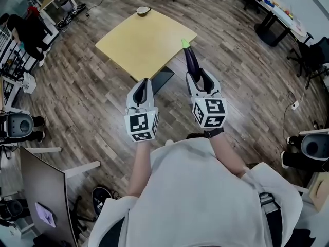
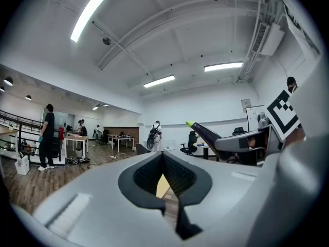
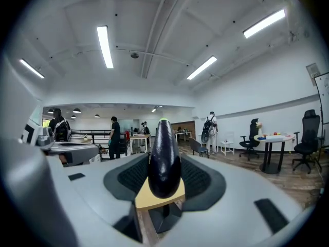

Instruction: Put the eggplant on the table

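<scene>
A dark purple eggplant [image 1: 192, 59] with a green stem end sticks out forward from my right gripper [image 1: 199, 77], which is shut on its thick end. It hangs in the air over the near right corner of the yellow square table [image 1: 144, 40]. The right gripper view shows the eggplant [image 3: 163, 156] held between the pads, with the yellow table [image 3: 159, 199] below it. My left gripper [image 1: 144, 82] hovers beside it at the table's near edge, its jaws together and nothing in them. In the left gripper view the eggplant [image 2: 205, 134] shows off to the right.
A small bowl [image 1: 143, 10] sits at the table's far corner. The table's dark base [image 1: 163, 77] stands on the wood floor. A desk with office chairs [image 1: 280, 14] is at the far right. A monitor [image 1: 43, 199] is at the near left. People stand in the distance.
</scene>
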`<state>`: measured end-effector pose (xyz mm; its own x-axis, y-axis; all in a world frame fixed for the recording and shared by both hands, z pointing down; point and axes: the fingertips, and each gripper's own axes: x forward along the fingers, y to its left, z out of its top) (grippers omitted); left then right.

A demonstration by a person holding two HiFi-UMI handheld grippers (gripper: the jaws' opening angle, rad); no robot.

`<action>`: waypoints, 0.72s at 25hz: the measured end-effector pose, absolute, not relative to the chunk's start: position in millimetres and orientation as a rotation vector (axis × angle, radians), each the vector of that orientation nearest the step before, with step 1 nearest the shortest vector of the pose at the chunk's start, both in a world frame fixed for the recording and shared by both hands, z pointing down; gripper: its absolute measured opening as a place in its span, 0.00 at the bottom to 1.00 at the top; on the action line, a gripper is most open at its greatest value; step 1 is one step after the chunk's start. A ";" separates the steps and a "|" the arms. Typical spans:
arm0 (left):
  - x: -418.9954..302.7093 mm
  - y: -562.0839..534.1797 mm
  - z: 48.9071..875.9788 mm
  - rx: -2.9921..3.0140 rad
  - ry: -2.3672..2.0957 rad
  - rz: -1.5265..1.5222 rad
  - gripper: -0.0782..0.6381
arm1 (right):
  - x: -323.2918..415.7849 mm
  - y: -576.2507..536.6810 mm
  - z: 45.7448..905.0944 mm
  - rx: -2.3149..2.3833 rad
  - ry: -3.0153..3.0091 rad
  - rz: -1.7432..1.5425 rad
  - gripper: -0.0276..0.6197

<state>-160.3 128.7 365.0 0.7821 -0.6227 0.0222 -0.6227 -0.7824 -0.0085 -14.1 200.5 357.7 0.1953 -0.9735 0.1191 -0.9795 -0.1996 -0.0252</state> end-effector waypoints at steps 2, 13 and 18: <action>-161.8 125.8 369.8 -2.970 1.031 -0.027 0.12 | -19.2 199.6 363.9 2.366 -1.944 0.172 0.34; -142.8 79.2 393.8 -3.013 1.111 -0.072 0.12 | 8.8 156.2 388.6 2.310 -1.964 0.266 0.34; -95.9 34.3 399.2 -2.998 1.151 -0.100 0.12 | 49.8 104.0 395.7 2.255 -2.035 0.289 0.34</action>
